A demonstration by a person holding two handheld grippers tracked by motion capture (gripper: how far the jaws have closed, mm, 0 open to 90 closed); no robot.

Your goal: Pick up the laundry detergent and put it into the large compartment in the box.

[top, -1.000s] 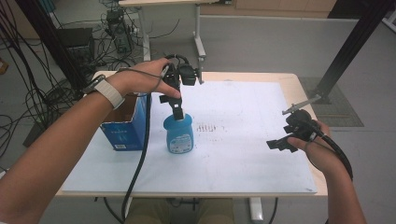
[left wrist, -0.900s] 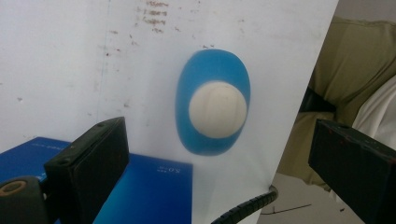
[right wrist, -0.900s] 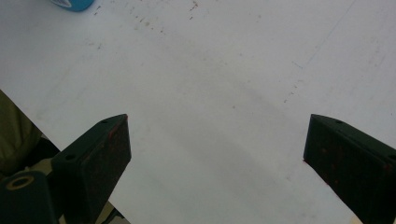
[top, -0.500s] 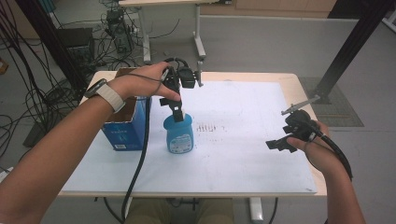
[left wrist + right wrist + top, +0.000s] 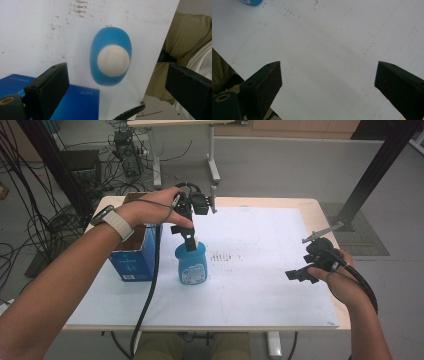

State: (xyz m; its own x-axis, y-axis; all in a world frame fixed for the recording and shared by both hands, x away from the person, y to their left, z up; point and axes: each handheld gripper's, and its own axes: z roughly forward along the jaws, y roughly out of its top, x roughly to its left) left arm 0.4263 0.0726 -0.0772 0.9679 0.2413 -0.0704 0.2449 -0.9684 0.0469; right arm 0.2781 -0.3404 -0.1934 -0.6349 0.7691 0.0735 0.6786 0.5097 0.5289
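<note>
Hovering straight above blue bottle (image 5: 110, 63), left gripper (image 5: 189, 231) w/ jaws spread wide, empty, cream cap (image 5: 113, 60) centred betw. them — lined up for a top-down grab, prob. Box (image 5: 134, 255) just beside. Right gripper (image 5: 306, 270) gaping too, nothing held, parked well apart to keep clear.

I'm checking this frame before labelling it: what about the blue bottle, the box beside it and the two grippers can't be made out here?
- Blue bottle: label print too small in the high view; the left gripper view sees it from above, so the white cap hides the neck.
- Blue box: contents hidden by the forearm in the high view; cut off by the bottom edge in the left gripper view.
- Left gripper: its height above the cap.
- Right gripper: jaw gap too small in the high view.
</note>
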